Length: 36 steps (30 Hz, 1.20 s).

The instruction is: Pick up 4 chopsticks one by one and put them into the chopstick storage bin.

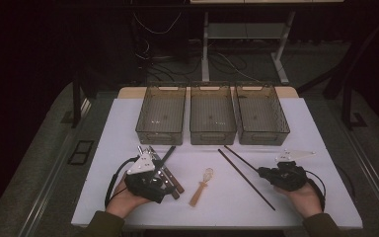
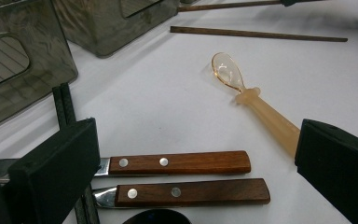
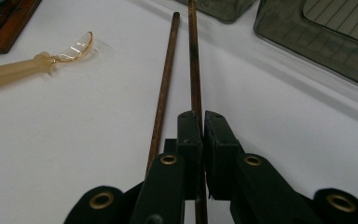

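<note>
High view, left gripper (image 1: 150, 173): lower left of frame, over two wooden-handled knives (image 1: 170, 178)
High view, right gripper (image 1: 264, 172): lower right, closed on one chopstick (image 1: 240, 158); second chopstick (image 1: 246, 179) lies beside it on the white table (image 1: 321, 197)
High view, bins: three grey bins (image 1: 212, 118) in a row, upper centre
Left gripper view: jaws wide apart, nothing between the pads; knife handles (image 2: 182, 177) bottom centre, amber spoon (image 2: 251, 100) centre right
Right gripper view: pads (image 3: 189, 135) clamped on the held chopstick (image 3: 194, 60), centre; loose chopstick (image 3: 164, 84) just to its left; spoon (image 3: 32, 63) upper left
</note>
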{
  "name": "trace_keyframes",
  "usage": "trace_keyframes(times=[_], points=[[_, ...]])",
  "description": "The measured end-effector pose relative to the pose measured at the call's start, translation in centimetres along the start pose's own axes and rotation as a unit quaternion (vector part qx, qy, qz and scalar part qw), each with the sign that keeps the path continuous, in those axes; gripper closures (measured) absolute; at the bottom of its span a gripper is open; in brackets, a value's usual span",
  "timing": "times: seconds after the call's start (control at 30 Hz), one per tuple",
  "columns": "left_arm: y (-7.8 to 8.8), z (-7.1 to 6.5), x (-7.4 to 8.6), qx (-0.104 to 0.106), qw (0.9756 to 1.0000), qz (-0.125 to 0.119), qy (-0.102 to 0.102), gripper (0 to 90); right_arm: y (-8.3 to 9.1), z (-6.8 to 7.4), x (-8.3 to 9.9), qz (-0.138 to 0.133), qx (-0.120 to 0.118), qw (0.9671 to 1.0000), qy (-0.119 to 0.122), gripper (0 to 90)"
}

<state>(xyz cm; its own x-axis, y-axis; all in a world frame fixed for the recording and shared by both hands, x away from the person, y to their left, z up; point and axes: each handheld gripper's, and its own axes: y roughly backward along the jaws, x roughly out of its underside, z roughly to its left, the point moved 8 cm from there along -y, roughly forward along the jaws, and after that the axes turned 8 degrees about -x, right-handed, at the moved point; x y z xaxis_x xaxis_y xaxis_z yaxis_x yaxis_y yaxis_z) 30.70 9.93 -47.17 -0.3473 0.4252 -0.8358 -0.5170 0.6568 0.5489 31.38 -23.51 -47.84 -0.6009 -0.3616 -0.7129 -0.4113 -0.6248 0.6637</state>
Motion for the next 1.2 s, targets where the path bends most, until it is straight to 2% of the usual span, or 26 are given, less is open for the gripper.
trace_keyframes(times=[0.33, 0.47, 0.6, 1.2], points=[[-0.1, -0.2, 0.2, 0.002, 1.0, -0.006, 0.003, 0.0, 0.7, 0.5, -1.2, -0.014, -0.025, 0.9995, 0.015, 85.5], [0.0, -0.2, 0.6, 0.002, 1.0, 0.002, -0.008, 0.0, 1.1, 0.6, -1.8, -0.021, -0.032, 0.9992, 0.014, 85.5], [0.0, -0.1, 0.6, 0.002, 0.9999, 0.003, -0.01, 0.0, 1.2, 0.9, -2.4, -0.026, -0.038, 0.9988, 0.016, 85.5], [-0.1, -0.6, 0.5, 0.007, 1.0, -0.002, -0.002, 0.0, -0.1, 2.1, -5.9, -0.044, -0.055, 0.9969, 0.035, 85.5]])
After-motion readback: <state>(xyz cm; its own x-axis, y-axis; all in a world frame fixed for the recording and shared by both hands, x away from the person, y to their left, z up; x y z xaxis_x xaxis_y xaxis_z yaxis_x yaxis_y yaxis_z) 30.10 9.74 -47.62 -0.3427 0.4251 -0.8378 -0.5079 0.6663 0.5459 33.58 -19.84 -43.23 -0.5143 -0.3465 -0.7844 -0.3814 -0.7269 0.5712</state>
